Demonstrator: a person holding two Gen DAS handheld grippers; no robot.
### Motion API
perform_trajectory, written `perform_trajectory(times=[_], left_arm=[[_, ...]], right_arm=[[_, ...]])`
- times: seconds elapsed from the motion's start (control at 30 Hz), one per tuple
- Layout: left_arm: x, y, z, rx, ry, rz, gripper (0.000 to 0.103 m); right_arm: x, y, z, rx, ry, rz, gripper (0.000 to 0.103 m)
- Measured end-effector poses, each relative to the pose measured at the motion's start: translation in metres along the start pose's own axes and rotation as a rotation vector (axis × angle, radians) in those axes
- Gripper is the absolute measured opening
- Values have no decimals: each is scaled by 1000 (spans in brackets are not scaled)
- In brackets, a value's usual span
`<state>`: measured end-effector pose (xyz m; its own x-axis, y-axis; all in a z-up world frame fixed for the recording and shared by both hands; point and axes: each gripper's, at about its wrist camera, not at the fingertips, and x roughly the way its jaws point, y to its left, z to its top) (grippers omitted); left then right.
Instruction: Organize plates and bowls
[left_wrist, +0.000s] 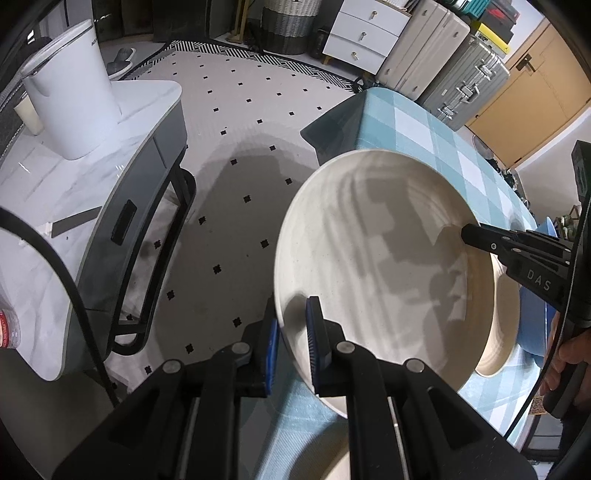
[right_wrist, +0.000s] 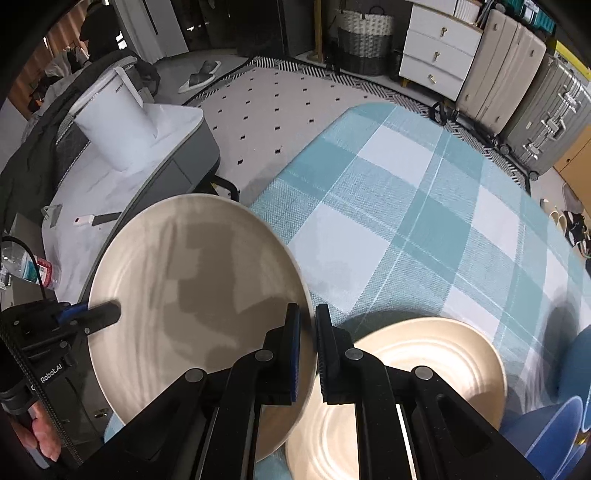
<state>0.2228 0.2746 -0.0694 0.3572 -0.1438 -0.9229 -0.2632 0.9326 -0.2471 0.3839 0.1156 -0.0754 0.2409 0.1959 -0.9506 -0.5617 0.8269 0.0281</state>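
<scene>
A large cream plate (left_wrist: 373, 251) is held in the air between both grippers, above the checked table. My left gripper (left_wrist: 293, 343) is shut on its near rim. My right gripper (right_wrist: 308, 350) is shut on the opposite rim of the same plate (right_wrist: 192, 280); its finger shows in the left wrist view (left_wrist: 491, 242). A second cream plate (right_wrist: 421, 373) lies on the table below and to the right. Blue bowls (right_wrist: 554, 424) sit at the right edge, partly hidden.
The table has a teal checked cloth (right_wrist: 399, 192). A marble side table (left_wrist: 33, 206) to the left holds a white bucket (left_wrist: 70, 85) and a plastic bottle (right_wrist: 33, 267). Suitcases (right_wrist: 532, 99), a white drawer unit (right_wrist: 439, 55) and a basket (right_wrist: 364, 37) stand behind.
</scene>
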Motion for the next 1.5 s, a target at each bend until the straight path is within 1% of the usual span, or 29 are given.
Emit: perform_trajectory(times=[0.2, 0.33, 0.43, 0.53, 0.6, 0.73, 0.97, 1.07, 1.23, 1.33, 1.43, 1.5], left_arm=[[-26, -14, -14, 18, -35, 3, 11], [-40, -21, -27, 22, -37, -9, 11], [-47, -25, -41, 23, -45, -2, 11], [-53, -31, -57, 36, -49, 19, 12], [-56, -35, -66, 40, -47, 29, 12], [-61, -34, -86, 32, -40, 19, 12], [-59, -32, -120, 26, -22, 38, 12], [-53, -32, -132, 28, -7, 46, 12], [-47, -33, -149, 32, 8, 56, 12], [-45, -39, -156, 53, 3, 81, 13], [-42, -42, -164, 72, 6, 83, 13], [-41, -41, -166, 62, 1, 88, 13]], right_arm=[[-30, 0, -15, 34, -26, 9, 7], [-52, 1, -31, 40, -43, 5, 7], [-62, 3, -48, 47, -41, 13, 7], [-68, 9, -65, 45, -36, -6, 7], [-72, 11, -76, 50, -37, -2, 7], [-81, 14, -102, 71, -45, 7, 7], [-79, 22, -146, 96, -47, 35, 7], [-72, 24, -161, 106, -39, 31, 7], [-70, 23, -184, 120, -59, 43, 7], [-68, 24, -196, 120, -64, 31, 7], [-68, 26, -206, 112, -86, 0, 7], [-66, 29, -209, 96, -83, -10, 7]])
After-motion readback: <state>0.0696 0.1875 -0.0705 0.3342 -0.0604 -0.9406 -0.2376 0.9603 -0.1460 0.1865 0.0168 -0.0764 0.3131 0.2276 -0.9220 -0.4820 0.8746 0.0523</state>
